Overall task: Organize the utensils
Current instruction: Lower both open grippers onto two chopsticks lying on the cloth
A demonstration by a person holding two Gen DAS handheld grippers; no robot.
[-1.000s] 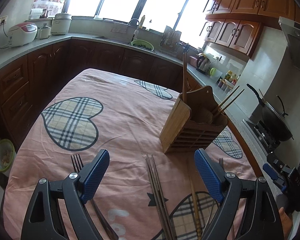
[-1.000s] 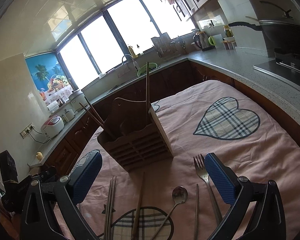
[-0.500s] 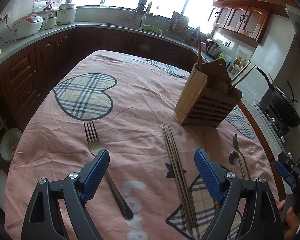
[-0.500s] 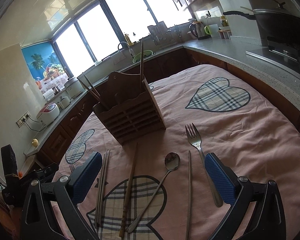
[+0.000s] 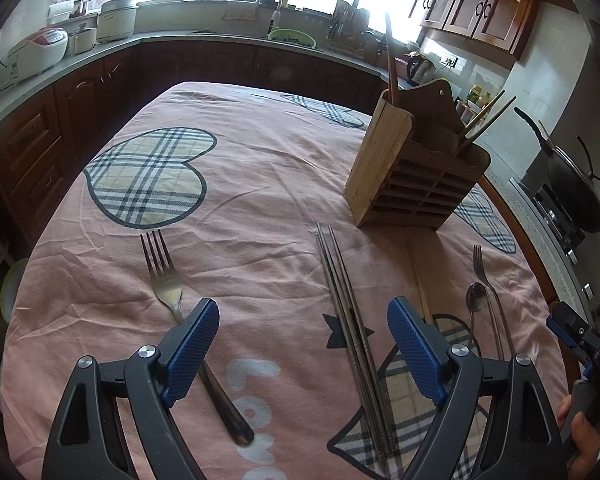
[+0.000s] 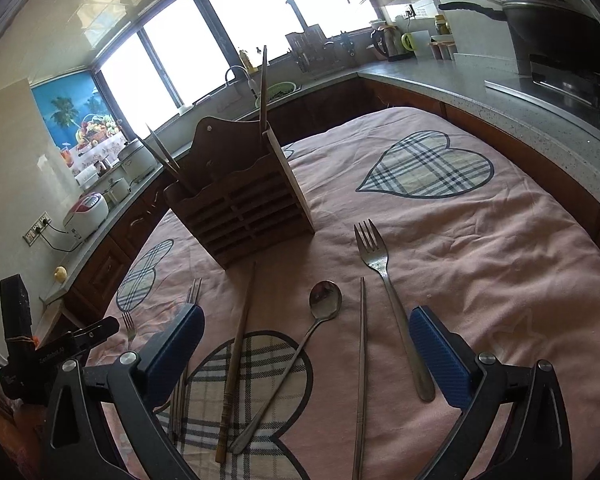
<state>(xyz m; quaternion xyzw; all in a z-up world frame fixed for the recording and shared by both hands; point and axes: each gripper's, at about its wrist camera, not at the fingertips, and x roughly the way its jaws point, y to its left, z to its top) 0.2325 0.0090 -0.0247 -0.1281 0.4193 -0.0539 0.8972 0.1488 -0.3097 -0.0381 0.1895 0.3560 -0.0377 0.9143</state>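
Pink heart-print tablecloth [image 5: 260, 184] – kitchen counter [image 6: 480, 76] around; both hand-held grippers [image 5: 302, 344] [image 6: 306, 344] released, empty.

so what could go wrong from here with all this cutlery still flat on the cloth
1. The metal chopsticks lie bunched side by side, so the open left gripper may pinch several or roll them apart.
2. The pink tablecloth is wrinkled; a low pinch on the fork could snag fabric.
3. The wooden holder already carries long leaning chopsticks; a careless insert might knock them or tip it.

Pink tablecloth [image 5: 260, 184] with plaid hearts [image 5: 148, 176]; brown wooden holder [image 5: 412, 176].
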